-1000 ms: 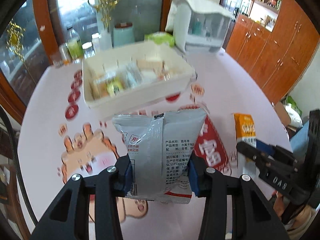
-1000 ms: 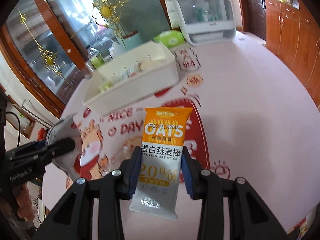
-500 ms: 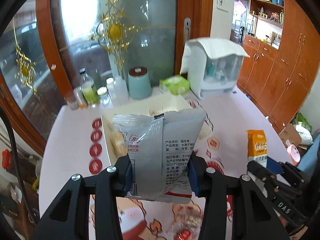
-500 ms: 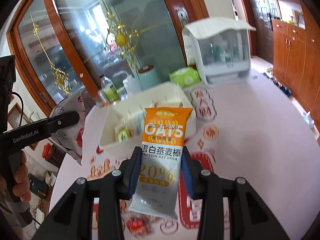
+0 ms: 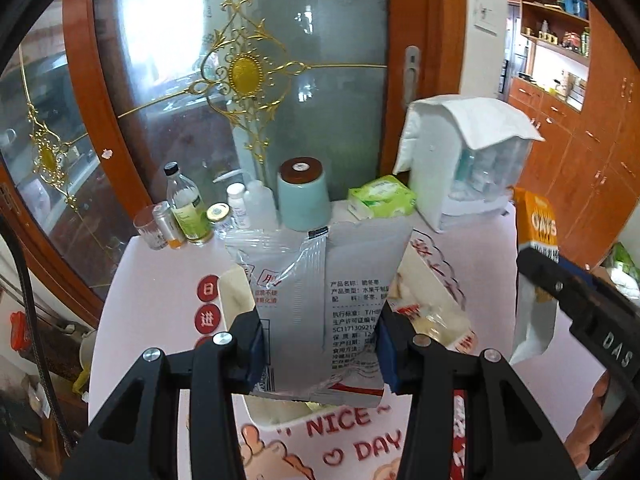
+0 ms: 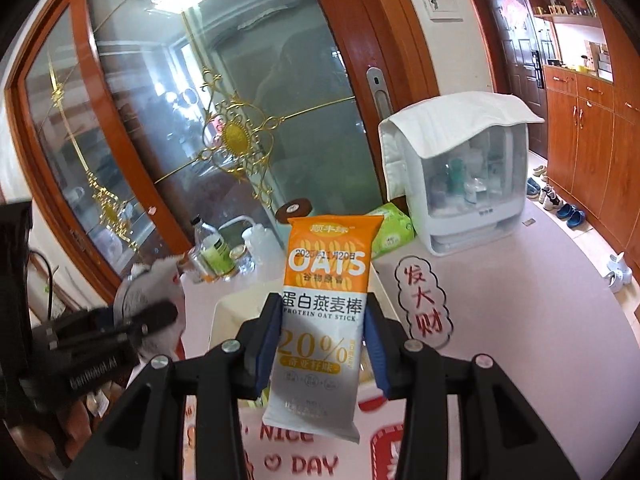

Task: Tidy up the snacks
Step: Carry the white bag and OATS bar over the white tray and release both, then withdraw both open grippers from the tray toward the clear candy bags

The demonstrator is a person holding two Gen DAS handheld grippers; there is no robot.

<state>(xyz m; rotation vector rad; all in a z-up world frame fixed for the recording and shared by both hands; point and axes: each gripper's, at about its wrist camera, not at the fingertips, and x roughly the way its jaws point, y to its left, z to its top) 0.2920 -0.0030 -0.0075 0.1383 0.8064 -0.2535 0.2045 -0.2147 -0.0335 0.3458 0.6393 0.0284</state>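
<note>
My left gripper (image 5: 320, 346) is shut on a silver snack bag (image 5: 320, 300) and holds it upright above the white snack box (image 5: 234, 296), which is mostly hidden behind the bag. My right gripper (image 6: 320, 342) is shut on an orange and white oat stick packet (image 6: 320, 320), held upright over the same box (image 6: 224, 320). The right gripper and its packet (image 5: 538, 236) show at the right of the left wrist view. The left gripper and the silver bag (image 6: 154, 284) show at the left of the right wrist view.
At the table's back edge stand bottles and jars (image 5: 186, 208), a teal canister (image 5: 304, 196), a green tissue pack (image 5: 382, 196) and a white covered dish cabinet (image 5: 468, 164). A glass door is behind them. The pink tablecloth (image 6: 520, 300) carries red prints.
Both grippers have risen and tilted up, so the views now look toward the door. The box has dropped low in both views, under the held packets. Both grips are unchanged.
</note>
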